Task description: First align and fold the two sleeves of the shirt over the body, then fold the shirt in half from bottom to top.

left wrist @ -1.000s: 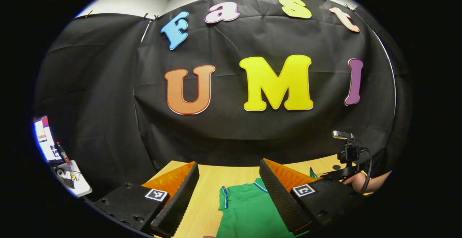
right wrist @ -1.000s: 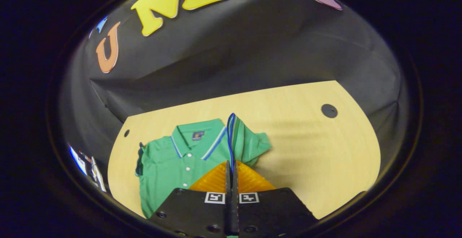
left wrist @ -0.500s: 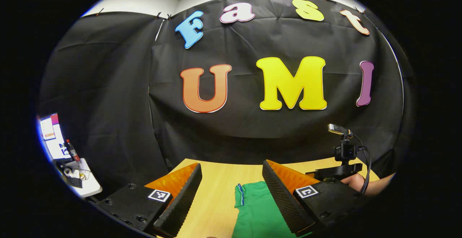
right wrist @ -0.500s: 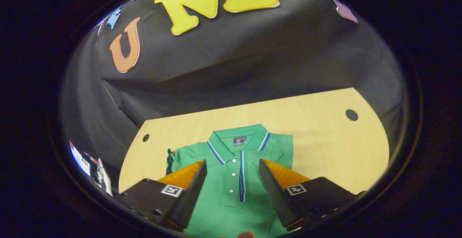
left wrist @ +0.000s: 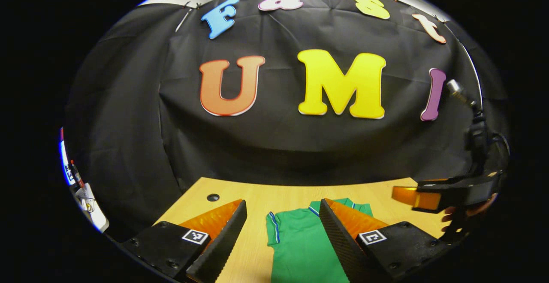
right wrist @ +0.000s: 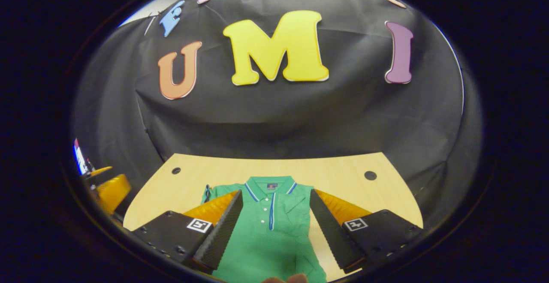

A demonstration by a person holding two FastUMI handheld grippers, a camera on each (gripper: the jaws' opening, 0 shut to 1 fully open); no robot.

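Observation:
A green polo shirt [right wrist: 274,227] with a blue-striped collar lies flat on the wooden table [right wrist: 343,167], collar toward the wall. Its right sleeve lies folded over the body; the left sleeve [right wrist: 213,191] still sticks out sideways. My right gripper [right wrist: 275,193] hovers open above the shirt's chest, holding nothing. My left gripper [left wrist: 282,203] is open too, above the shirt's left sleeve [left wrist: 274,227] and the shirt [left wrist: 300,248]. The right gripper [left wrist: 404,195] shows at the right of the left gripper view, held by a hand. The left gripper [right wrist: 109,186] shows at the left edge of the right gripper view.
The table has small round holes [right wrist: 176,170] [right wrist: 370,175] near its back corners, one also seen as a hole [left wrist: 213,197] in the left gripper view. Black cloth walls close the back and sides. A lit screen and small items [left wrist: 85,193] stand off to the left.
My right gripper has opened and let go of the right sleeve, which now lies over the body, then drawn back. My left gripper stayed open and shifted slightly over the left sleeve.

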